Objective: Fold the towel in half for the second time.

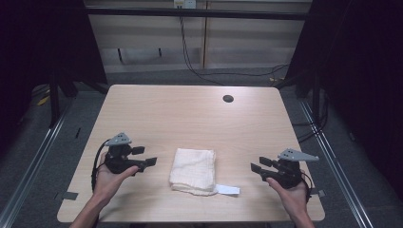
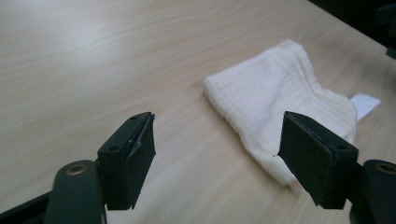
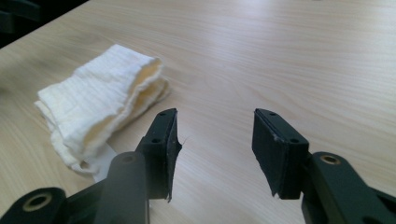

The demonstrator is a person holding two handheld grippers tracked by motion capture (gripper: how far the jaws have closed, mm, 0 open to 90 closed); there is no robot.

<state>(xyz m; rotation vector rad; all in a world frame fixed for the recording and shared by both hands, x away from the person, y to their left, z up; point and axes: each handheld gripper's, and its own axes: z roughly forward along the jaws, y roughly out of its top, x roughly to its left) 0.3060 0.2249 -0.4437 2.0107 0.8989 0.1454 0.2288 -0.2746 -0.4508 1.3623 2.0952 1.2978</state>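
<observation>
Flanking folded towel (image 1: 193, 170): left gripper (image 1: 144, 156), right gripper (image 1: 259, 165) both agape, empty.

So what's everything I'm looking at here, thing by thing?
folded cloth: one, cream-white, on the table between the two grippers, nearer the person's edge.
label: one, white, sticking out from the cloth's near right corner, flat on the table.
table: one, light wood.
hole: one, dark and round, in the tabletop's far right part.
cables: a few, black, on the floor beyond the table.
left gripper: one, black with a grey plate, left of the cloth, fingers open, holding nothing.
right gripper: one, black with a grey plate, right of the cloth, fingers open, holding nothing.
</observation>
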